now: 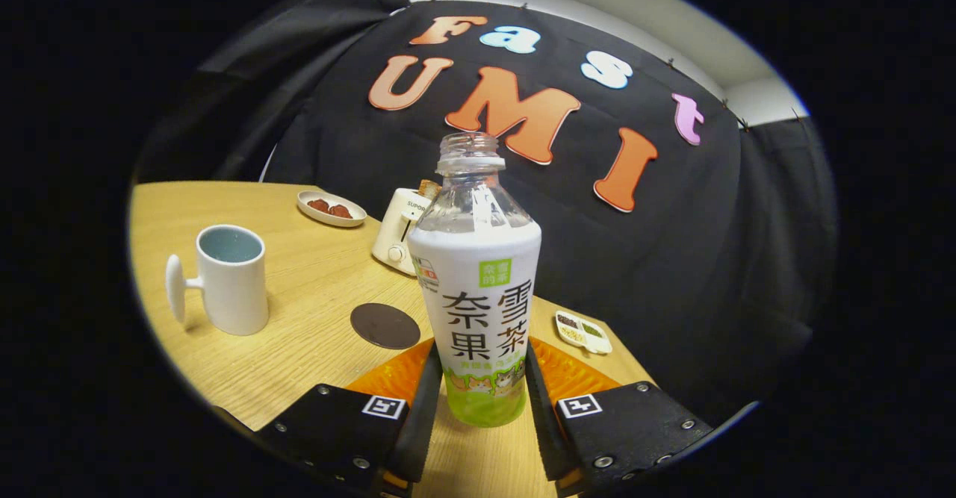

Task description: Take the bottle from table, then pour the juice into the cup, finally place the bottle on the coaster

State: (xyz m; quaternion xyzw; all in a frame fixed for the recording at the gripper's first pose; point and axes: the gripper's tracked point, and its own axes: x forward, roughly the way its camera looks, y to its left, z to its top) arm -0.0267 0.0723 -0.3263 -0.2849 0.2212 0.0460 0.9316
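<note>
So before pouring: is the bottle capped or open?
Open: the bottle, gripped between the fingers, shows bare neck threads and no cap.

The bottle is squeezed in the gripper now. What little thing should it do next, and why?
Probably lift the bottle a little and carry it toward the white cup. The hand-held gripper has both fingers pressed on the bottle's lower sides, the cap is already off, and the cup stands upright and open, off to the side past the dark coaster. Pouring comes before the coaster.
</note>
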